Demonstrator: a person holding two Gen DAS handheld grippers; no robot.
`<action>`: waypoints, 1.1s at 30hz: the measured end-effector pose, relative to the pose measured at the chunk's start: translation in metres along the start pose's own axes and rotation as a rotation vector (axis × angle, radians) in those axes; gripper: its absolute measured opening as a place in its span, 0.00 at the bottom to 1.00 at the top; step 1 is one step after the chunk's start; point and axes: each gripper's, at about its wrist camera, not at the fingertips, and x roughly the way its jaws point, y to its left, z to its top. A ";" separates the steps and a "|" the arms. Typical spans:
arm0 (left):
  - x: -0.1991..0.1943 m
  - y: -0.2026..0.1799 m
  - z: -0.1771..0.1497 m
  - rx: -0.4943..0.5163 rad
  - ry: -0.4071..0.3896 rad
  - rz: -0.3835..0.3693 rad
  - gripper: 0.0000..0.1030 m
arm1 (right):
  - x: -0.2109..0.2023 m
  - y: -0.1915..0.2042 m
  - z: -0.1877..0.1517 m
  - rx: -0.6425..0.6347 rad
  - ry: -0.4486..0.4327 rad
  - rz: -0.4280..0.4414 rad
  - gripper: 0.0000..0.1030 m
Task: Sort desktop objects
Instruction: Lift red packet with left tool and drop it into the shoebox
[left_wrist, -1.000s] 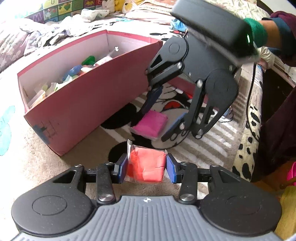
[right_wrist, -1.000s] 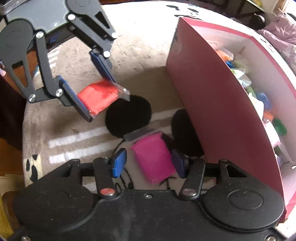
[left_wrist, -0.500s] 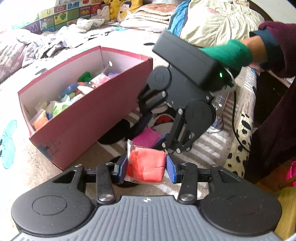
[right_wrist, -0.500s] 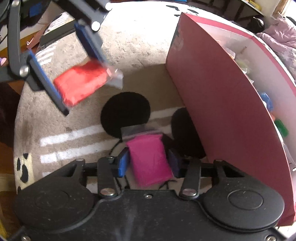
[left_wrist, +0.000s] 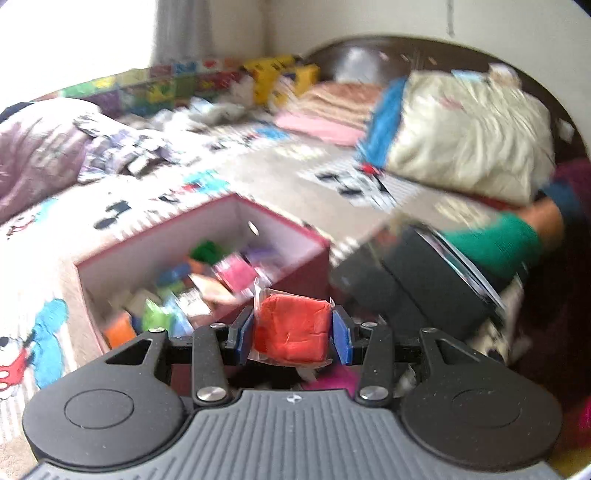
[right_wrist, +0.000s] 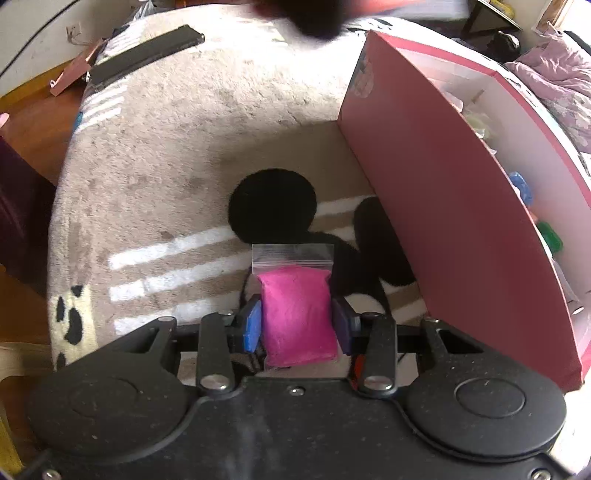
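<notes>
Left wrist view (blurred). The left gripper (left_wrist: 293, 334) is closed on a red clay packet (left_wrist: 291, 330), its blue pads (left_wrist: 341, 334) pressing the packet's left and right sides. The packet is roughly square, so no long axis can be made out; its clear bag edge sticks up at the upper left corner. The packet is held in the air above and in front of the near wall of the pink box (left_wrist: 280, 218), whose open top shows many small coloured packets (left_wrist: 192, 288) inside. To the right, the right gripper's body (left_wrist: 417, 284) appears lower, held by a hand in a green glove (left_wrist: 495, 243). A strip of magenta shows just below the red packet.

Right wrist view (sharp). The right gripper (right_wrist: 297, 325) is closed on a magenta clay packet (right_wrist: 297, 314), pads touching both of its long sides. The packet's long axis runs along the fingers, with the clear zip-seal end (right_wrist: 293, 253) pointing forward, away from the camera. It lies low over the cartoon-print blanket (right_wrist: 177, 140), just beside the pink box's outer wall (right_wrist: 443, 229) on the right. Only this view shows a flat black object (right_wrist: 146, 51) at the blanket's far edge and the wooden floor (right_wrist: 33, 122); the box's contents are mostly hidden here.
</notes>
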 end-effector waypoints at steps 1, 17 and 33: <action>0.002 0.002 0.004 -0.017 -0.016 0.018 0.41 | 0.000 0.000 0.001 0.001 -0.005 0.002 0.38; 0.050 0.073 0.030 -0.255 -0.063 0.290 0.41 | -0.006 -0.006 0.007 0.045 -0.087 0.043 0.38; 0.102 0.094 0.007 -0.292 0.140 0.392 0.41 | -0.011 -0.002 0.011 0.057 -0.130 0.069 0.38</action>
